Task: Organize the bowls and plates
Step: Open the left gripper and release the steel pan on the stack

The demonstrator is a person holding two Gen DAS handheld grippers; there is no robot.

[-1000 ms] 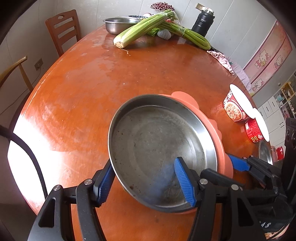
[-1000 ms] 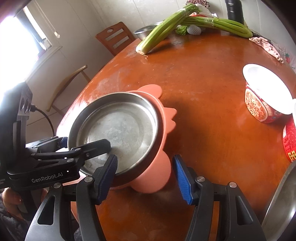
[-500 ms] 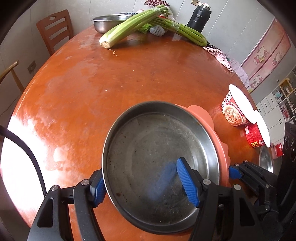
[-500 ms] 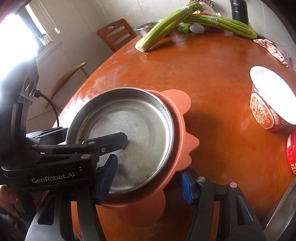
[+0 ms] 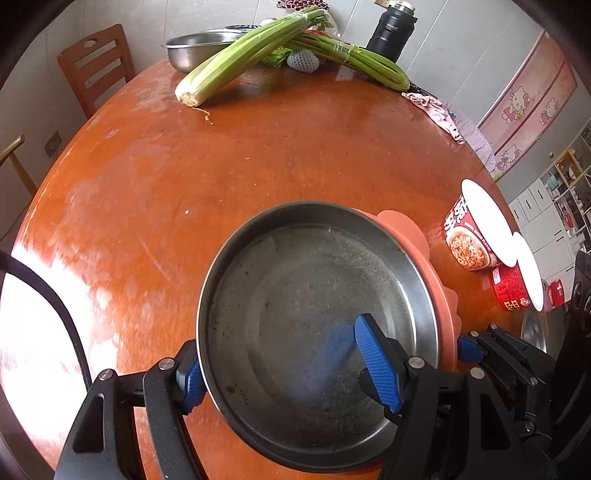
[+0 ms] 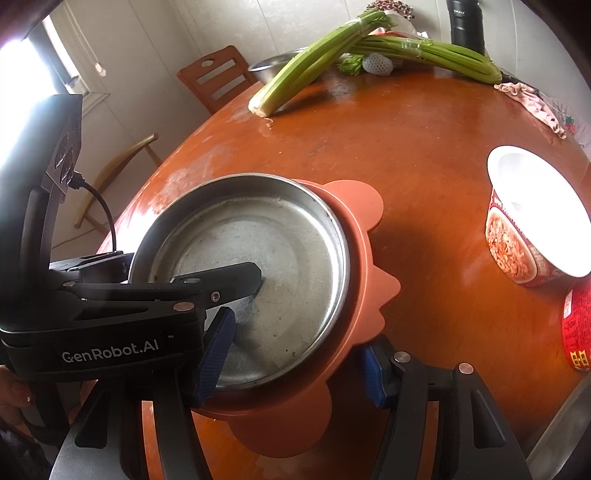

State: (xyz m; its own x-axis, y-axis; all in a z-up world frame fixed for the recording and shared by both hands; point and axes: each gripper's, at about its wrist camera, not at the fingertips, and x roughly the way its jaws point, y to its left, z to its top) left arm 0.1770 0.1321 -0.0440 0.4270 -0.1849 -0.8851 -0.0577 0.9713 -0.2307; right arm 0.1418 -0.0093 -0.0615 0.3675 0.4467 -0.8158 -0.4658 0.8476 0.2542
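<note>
A steel plate (image 5: 295, 295) rests inside an orange scalloped plate (image 5: 410, 232) on the round wooden table (image 5: 258, 147). My left gripper (image 5: 284, 373) straddles the steel plate's near rim, one pad outside it and the other well inside, and its jaws are opening. In the right wrist view the steel plate (image 6: 266, 251) and the orange plate (image 6: 365, 206) lie with their near rim between the fingers of my right gripper (image 6: 291, 365). One pad is over the steel plate, the other outside the orange rim, and I see no squeeze.
At the far edge are celery bunches (image 5: 251, 55), a steel bowl (image 5: 199, 48) and a black flask (image 5: 391, 29). Two noodle cups (image 5: 472, 236) stand right of the plates, a pink cloth (image 5: 432, 107) beyond them. A wooden chair (image 5: 96, 66) is behind the table.
The stacked plates have slid toward the right gripper, so their rim now sits between its fingers instead of ahead of them. My left gripper's pads have spread apart on the steel plate's rim.
</note>
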